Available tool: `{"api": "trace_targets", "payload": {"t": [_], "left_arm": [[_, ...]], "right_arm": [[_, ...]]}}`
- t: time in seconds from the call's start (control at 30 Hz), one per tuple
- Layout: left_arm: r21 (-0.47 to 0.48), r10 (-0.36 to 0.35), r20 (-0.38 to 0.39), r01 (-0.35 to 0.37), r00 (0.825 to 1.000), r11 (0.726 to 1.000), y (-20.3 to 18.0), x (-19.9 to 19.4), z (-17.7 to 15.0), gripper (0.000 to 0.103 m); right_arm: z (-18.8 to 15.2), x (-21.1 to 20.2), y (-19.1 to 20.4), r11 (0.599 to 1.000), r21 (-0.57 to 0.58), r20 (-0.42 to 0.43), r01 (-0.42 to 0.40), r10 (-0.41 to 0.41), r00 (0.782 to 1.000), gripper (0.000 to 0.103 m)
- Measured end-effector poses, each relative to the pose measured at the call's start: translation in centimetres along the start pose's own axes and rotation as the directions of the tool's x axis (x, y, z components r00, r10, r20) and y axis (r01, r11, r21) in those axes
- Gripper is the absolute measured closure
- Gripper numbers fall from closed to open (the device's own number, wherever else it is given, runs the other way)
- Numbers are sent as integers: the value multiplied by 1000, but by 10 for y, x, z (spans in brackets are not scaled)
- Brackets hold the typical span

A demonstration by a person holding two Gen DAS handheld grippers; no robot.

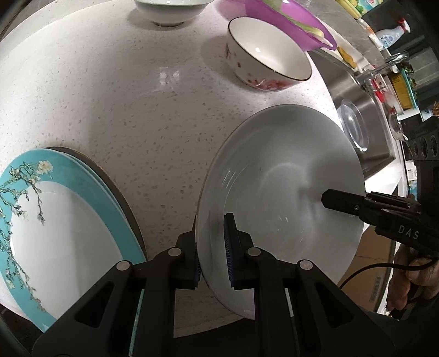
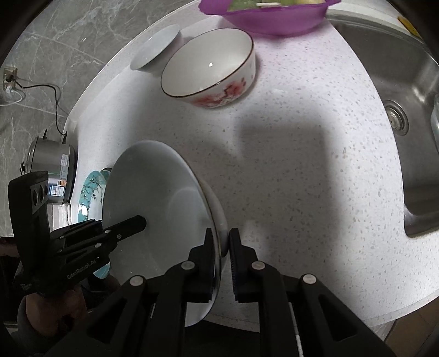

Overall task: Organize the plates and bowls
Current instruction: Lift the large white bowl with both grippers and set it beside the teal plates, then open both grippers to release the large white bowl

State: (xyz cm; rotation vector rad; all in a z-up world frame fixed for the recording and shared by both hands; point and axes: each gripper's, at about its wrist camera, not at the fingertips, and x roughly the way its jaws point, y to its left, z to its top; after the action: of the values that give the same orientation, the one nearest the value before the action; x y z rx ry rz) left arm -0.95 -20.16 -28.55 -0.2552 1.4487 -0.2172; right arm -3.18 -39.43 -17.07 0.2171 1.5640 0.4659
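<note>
A plain white plate (image 1: 282, 186) (image 2: 156, 197) hangs tilted above the speckled counter (image 1: 153, 115), held from both sides. My left gripper (image 1: 212, 247) is shut on its near rim, one pad inside and one under it. My right gripper (image 2: 222, 241) is shut on the opposite rim. Each gripper also shows in the other's view: the right gripper (image 1: 328, 199) and the left gripper (image 2: 141, 219), each with one finger lying on the plate's face. A stack of teal-rimmed flowered plates (image 1: 82, 178) (image 2: 92, 189) lies to the left. A red-flowered bowl (image 1: 266, 55) (image 2: 211, 68) and a white bowl (image 1: 170, 11) (image 2: 156, 46) stand farther back.
A purple colander (image 1: 288, 22) (image 2: 269, 16) with greens sits at the back by the steel sink (image 1: 365, 104) (image 2: 397, 82), which holds a clear glass lid (image 1: 354, 123). A steel pot (image 2: 52, 167) stands at the counter's left end. The counter's front edge is near.
</note>
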Motion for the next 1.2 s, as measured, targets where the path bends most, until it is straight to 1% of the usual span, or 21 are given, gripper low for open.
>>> {"api": "trace_targets", "payload": {"t": [0.2, 0.4, 0.47, 0.5, 0.57, 0.6, 0.63, 0.67, 0.7, 0.73, 0.77, 0.8, 0.87, 0.93, 1.0, 1.03, 1.07, 1.1, 1.13, 1.17, 1.2], "left_arm": [[-10, 2, -21, -2, 1000, 1000, -1, 17, 5, 91], [-3, 32, -7, -32, 999, 999, -5, 20, 13, 91], [-6, 41, 9, -41, 999, 999, -6, 18, 14, 89], [-11, 38, 13, -38, 999, 999, -6, 17, 14, 87], [-12, 42, 16, -42, 999, 999, -6, 16, 14, 84], [-11, 42, 16, -41, 999, 999, -6, 15, 13, 81], [-12, 44, 20, -43, 999, 999, -7, 13, 13, 71], [-14, 46, 30, -46, 998, 999, -6, 9, 13, 49], [-11, 48, 45, -48, 998, 999, -7, 3, 14, 39], [-8, 50, 62, -49, 997, 999, -7, -5, 17, 30], [-7, 47, 70, -47, 996, 999, -6, -12, 17, 30], [-5, 38, 78, -37, 996, 999, -6, -20, 19, 30], [6, 1, 104, -2, 995, 1000, -1, -47, 31, 30], [25, -3, 159, -1, 987, 1000, 7, -73, 49, 30], [40, 45, 240, -57, 970, 998, 23, -102, 81, 24], [43, 70, 263, -84, 962, 996, 31, -109, 94, 22], [49, 103, 288, -122, 952, 991, 42, -115, 116, 22], [59, 116, 295, -139, 948, 988, 51, -115, 134, 22], [65, 113, 292, -137, 950, 988, 61, -113, 154, 22], [63, 107, 282, -129, 953, 990, 68, -110, 167, 22], [60, 92, 273, -113, 958, 992, 76, -106, 183, 22]], "right_arm": [[6, 9, -7, 1000, -5, 1, 18, -18, 1000, 91], [8, 20, -11, 1000, -13, 0, 6, -6, 1000, 91], [7, 22, -13, 1000, -11, 4, -8, 9, 1000, 91], [7, 24, -14, 1000, -13, 5, -14, 14, 1000, 90], [6, 24, -15, 999, -14, 8, -33, 34, 999, 87], [6, 23, -15, 999, -11, 12, -41, 41, 999, 86], [6, 20, -16, 999, -8, 24, -44, 45, 999, 85], [6, 17, -18, 999, -10, 35, -43, 44, 998, 73], [6, 13, -20, 999, -11, 48, -39, 40, 998, 56], [7, 6, -20, 999, -11, 70, -31, 32, 997, 50], [7, 1, -22, 1000, -9, 83, -20, 21, 996, 44], [8, -4, -25, 1000, -6, 93, -11, 11, 996, 44], [14, -21, -30, 1000, 3, 132, 13, -13, 991, 44], [26, -44, -26, 1000, -8, 197, 9, -7, 980, 44], [49, -72, -7, 998, -60, 284, -22, 38, 958, 43], [60, -81, 4, 995, -95, 315, -30, 58, 947, 43], [73, -89, 19, 990, -138, 345, -28, 75, 936, 43], [84, -93, 34, 986, -166, 362, -24, 84, 928, 43], [102, -95, 51, 979, -200, 378, -34, 109, 919, 43], [119, -93, 63, 975, -217, 379, -40, 122, 917, 43], [138, -87, 77, 976, -215, 378, -10, 92, 921, 43]]}}
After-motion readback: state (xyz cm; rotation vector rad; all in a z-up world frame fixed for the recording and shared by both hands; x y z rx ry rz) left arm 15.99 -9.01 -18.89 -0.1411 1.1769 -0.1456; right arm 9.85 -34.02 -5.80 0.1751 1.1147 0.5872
